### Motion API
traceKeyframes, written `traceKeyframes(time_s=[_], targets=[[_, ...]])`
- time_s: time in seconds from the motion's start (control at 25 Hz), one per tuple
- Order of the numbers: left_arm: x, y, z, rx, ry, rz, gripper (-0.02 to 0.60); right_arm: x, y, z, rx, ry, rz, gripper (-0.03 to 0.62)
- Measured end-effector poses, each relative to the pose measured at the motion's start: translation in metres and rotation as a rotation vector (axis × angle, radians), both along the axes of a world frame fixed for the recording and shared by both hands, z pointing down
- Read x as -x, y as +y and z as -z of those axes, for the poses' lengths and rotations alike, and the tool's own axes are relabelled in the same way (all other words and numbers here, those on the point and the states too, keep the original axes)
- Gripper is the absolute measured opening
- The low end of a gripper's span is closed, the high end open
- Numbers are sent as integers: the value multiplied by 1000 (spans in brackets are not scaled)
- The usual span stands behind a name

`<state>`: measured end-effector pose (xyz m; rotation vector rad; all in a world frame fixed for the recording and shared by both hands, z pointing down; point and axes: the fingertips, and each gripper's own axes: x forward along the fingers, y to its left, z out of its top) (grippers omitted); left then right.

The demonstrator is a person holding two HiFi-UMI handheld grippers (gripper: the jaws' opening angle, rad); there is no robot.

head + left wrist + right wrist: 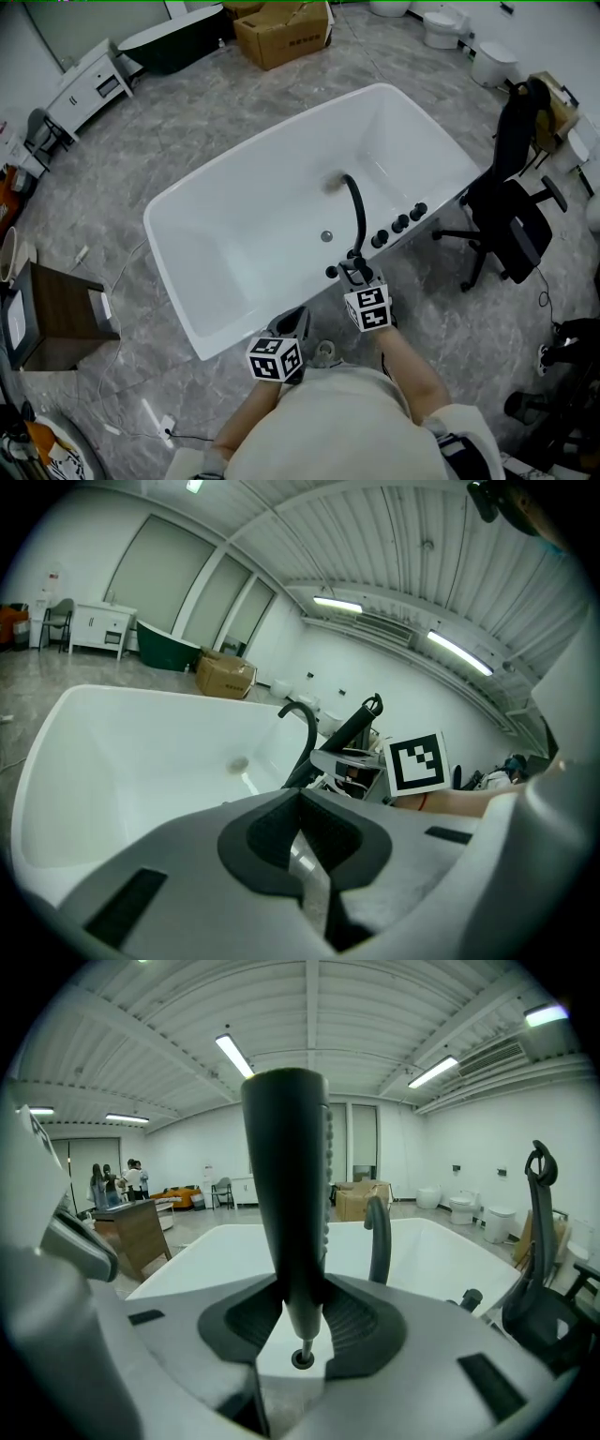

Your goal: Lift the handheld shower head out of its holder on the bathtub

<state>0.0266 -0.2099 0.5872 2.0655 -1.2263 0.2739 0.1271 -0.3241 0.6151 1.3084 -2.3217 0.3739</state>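
Black and slim like a stick, the shower head (353, 271) shows in the head view at the near rim of the white bathtub (187, 234). It is just beside the curved black faucet (356, 211) and the row of black knobs (398, 224). The right gripper (356, 274) is on it. The left gripper (292, 323) sits lower left of it, near the tub's outer wall and touching nothing.

Left gripper view: the jaws stand together with nothing between them. The tub basin lies ahead.

Right gripper view: the shower head (291, 1176) stands upright, dark and smooth, with a row of small nubs down its right edge. It tapers to a thin stem with a small ring at the bottom. The right gripper (300, 1321) is partly open, its ribbed pads clamped on the tapered lower end, with the white tub rim showing below.
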Motion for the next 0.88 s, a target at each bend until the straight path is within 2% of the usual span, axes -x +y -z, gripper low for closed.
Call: traceKeyframes(time_s=[0.28,0.88], targets=[[-1,-23,16,-66,-13,-22,20,-8,3,47,-65,-30,-8,144],[2,-27,35,-122,0,-14,20,-22,16,154,-258,-106,-24,144]])
